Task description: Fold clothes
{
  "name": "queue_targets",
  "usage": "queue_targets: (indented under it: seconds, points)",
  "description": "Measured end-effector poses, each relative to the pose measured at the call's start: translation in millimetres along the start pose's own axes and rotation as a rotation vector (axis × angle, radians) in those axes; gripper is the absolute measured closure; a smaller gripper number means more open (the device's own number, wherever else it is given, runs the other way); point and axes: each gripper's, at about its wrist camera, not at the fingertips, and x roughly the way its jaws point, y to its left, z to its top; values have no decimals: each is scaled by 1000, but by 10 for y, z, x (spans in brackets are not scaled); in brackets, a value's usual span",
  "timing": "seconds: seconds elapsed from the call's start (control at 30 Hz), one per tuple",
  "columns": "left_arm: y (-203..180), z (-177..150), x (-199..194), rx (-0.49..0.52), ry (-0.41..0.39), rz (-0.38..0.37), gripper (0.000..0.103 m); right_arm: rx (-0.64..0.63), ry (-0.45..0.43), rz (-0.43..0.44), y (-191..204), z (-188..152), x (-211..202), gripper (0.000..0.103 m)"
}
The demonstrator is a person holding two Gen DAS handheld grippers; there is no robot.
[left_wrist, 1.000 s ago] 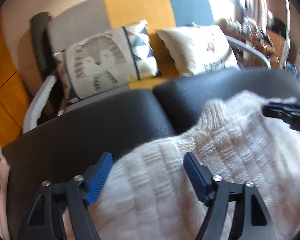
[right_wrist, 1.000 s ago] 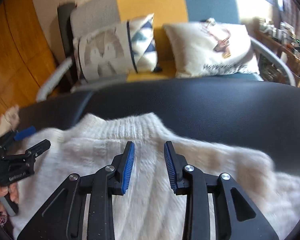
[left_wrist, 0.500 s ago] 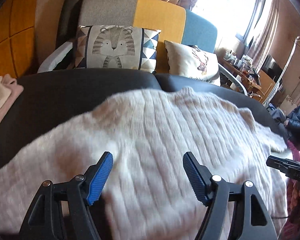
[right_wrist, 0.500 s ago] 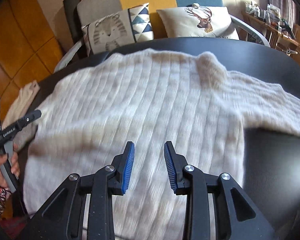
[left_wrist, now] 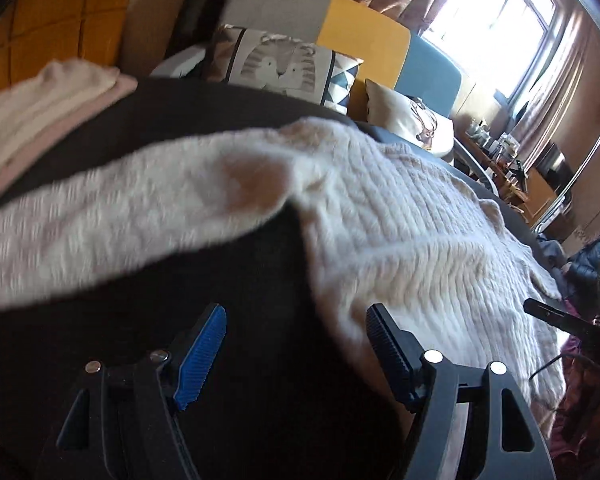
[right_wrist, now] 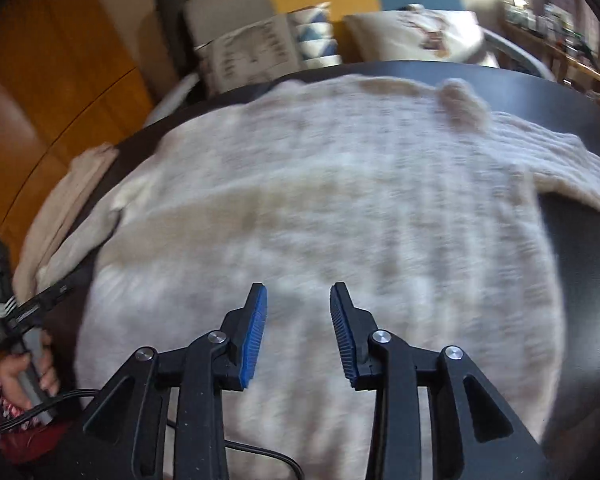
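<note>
Across the black padded surface (right_wrist: 580,92) a cream ribbed-knit sweater (right_wrist: 320,200) lies spread flat, collar (right_wrist: 462,104) toward the far edge and one sleeve (right_wrist: 560,160) running off to the right in the right wrist view. From the left wrist view the other sleeve (left_wrist: 112,216) stretches leftward over the dark surface (left_wrist: 240,272), and the sweater body (left_wrist: 420,240) fills the right half.

Over bare surface just beside the sweater's side edge hovers the left gripper (left_wrist: 296,344), its blue-padded jaws spread wide with nothing between them. Above the lower part of the sweater body sits the right gripper (right_wrist: 298,320); its jaws are opening, the pads are apart, and no fabric is pinched between them. At the left edge of the right wrist view a hand (right_wrist: 24,376) holds the left tool's grey handle; white lettering on that tool is too small and blurred to read.

Folded pale garments (left_wrist: 40,112) lie stacked at the surface's far left corner. Behind stands a sofa in grey, yellow and blue panels (left_wrist: 364,40), carrying a cushion with a tiger drawing (left_wrist: 284,68) and a white cushion with a deer print (left_wrist: 412,120); faint print under the deer is illegible. Sunlight pours through a curtained window (left_wrist: 492,28).
</note>
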Motion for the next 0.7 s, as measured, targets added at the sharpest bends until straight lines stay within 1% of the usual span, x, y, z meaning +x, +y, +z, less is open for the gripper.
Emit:
queue_targets:
  seconds: [0.03,0.1,0.17,0.23,0.27,0.33,0.37,0.47,0.53,0.6,0.67,0.7]
  points:
    - [-3,-28,0,5,7,-8,29,-37,15,26,155,-45,30,61]
    - [-5,-60,-4,13,11,-14,29,-145,57,105,516,-150,87,60]
    - [21,-90,-16,4,16,-27,29,-276,90,165,871,-269,135,59]
    - [49,-118,-46,4,26,-51,29,-388,96,142,1129,-383,178,54]
    - [59,-134,-71,10,35,-65,29,-437,100,105,1230,-430,218,53]
    - [58,-181,-124,38,72,-104,29,-472,111,49,1289,-494,281,53]
    - [45,-208,-149,63,93,-114,29,-460,118,43,1269,-498,316,53]
    - [-8,-320,-242,159,145,-136,29,-344,146,46,1056,-455,392,53]
    - [-51,-400,-297,214,173,-157,29,-234,125,107,892,-401,358,53]
    - [-90,-478,-339,232,192,-234,29,-177,115,123,816,-364,345,53]
    - [-112,-527,-347,231,207,-302,29,-160,93,98,791,-337,308,53]
    - [-129,-545,-345,235,211,-318,29,-154,79,76,776,-319,280,53]
